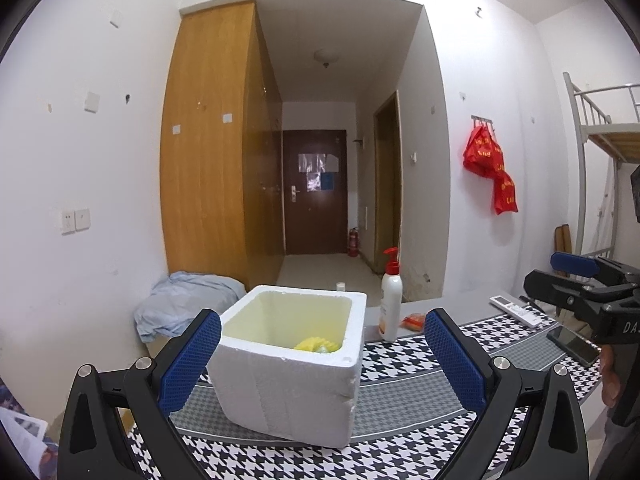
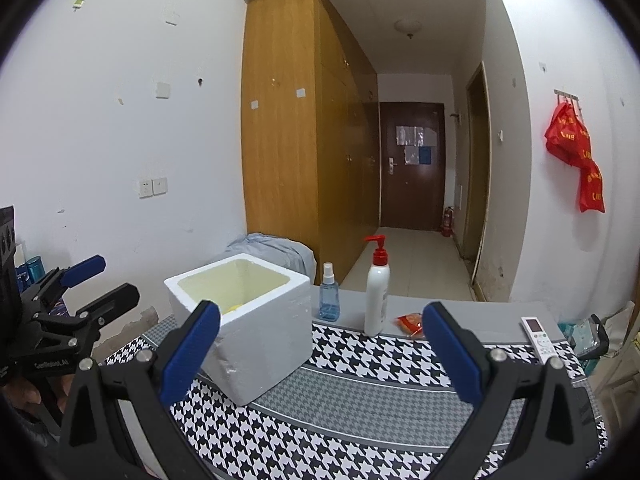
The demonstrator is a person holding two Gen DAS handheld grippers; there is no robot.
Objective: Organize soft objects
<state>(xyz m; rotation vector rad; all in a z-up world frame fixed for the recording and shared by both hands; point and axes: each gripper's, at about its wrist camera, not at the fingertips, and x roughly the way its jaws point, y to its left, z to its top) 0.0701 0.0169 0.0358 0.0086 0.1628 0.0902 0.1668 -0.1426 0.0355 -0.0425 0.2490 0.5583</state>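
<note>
Where the foam box (image 1: 288, 364) wall cuts it off, a yellow object (image 1: 316, 345) — unidentifiable.

The room was bright with soft, even light. The white walls (image 1: 100, 160) looked a little purple. The hallway by the brown door (image 2: 412, 168) was dimmer. Small soft shadows lay under the foam box (image 1: 288, 364) on the table (image 2: 360, 400). Both pictures were round and bent, with dark corners. Straight lines near the edges curved. Things near the box looked sharp; the edges were a bit blurry.
</note>
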